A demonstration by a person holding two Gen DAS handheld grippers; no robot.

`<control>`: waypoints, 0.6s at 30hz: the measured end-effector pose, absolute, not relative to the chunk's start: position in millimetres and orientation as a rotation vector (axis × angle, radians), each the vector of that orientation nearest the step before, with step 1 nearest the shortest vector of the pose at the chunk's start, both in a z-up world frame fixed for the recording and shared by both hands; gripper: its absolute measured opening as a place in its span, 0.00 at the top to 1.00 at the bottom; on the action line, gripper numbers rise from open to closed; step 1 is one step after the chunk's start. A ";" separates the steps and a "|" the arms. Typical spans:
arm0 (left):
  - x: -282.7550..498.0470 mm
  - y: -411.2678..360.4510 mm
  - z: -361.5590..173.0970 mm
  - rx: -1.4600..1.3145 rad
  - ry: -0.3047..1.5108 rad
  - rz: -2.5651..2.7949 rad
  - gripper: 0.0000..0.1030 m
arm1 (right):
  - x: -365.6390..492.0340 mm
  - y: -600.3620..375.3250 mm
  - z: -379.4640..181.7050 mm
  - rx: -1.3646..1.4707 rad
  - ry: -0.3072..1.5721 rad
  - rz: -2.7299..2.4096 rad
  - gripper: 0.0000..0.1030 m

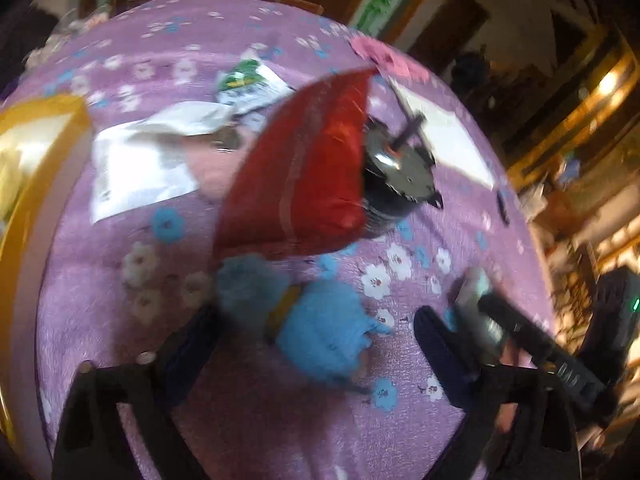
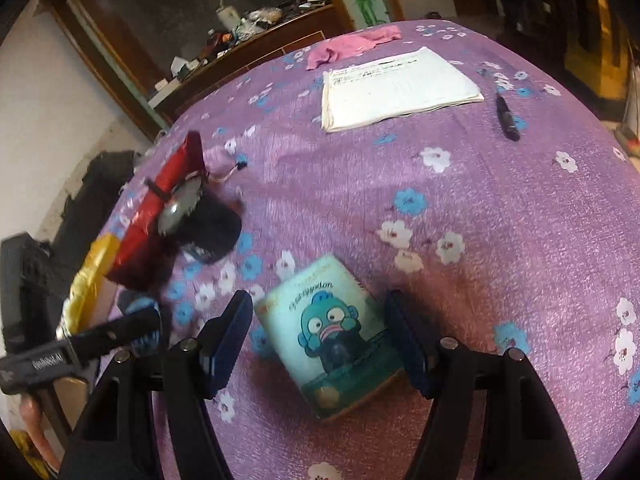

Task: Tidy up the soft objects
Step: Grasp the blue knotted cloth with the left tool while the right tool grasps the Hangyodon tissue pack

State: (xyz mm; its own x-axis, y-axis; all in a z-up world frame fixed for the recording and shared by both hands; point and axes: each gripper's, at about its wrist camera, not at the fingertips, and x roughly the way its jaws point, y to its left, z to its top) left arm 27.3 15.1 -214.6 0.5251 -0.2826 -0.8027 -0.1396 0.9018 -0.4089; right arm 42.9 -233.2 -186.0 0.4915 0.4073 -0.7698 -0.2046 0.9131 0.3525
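Fuzzy blue plush toy [image 1: 320,328] is flanked by the parted, untouching left gripper [image 1: 316,344] — below a glossy red pillow [image 1: 304,168]. Rectangular tissue pack [image 2: 332,336] is straddled, ungripped, by the spread right gripper [image 2: 320,340].

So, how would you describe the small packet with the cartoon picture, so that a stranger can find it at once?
Look at the purple flowered cloth that covers the whole surface. At its near edge, between the two fingers of the right claw, lies the tissue packet, flat on the cloth. It is pale mint green with a blue-green cartoon face, unlike the white paper stack and pink cloth at the far side.
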 end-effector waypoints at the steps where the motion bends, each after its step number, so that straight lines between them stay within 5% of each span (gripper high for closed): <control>1: 23.0 22.2 -215.2 -0.483 1.014 -0.082 0.22 | 39.2 -230.8 -185.0 0.220 0.992 0.396 0.34; 3: 17.7 31.6 -216.0 -0.495 1.017 -0.077 0.38 | 29.4 -224.8 -184.1 0.214 0.996 0.455 0.34; 7: 6.2 44.4 -217.1 -0.580 0.996 -0.092 0.40 | 22.6 -216.6 -182.6 0.197 1.000 0.469 0.34; 12: 9.2 38.5 -217.2 -0.657 0.979 -0.130 0.11 | 25.8 -217.2 -186.8 0.218 1.016 0.436 0.34; 16: 29.1 20.4 -212.1 -0.583 1.015 -0.092 0.09 | 25.1 -209.1 -187.9 0.179 1.005 0.400 0.34; 18: 32.6 19.7 -215.5 -0.551 1.014 -0.043 0.17 | 22.4 -203.9 -187.0 0.132 0.986 0.364 0.34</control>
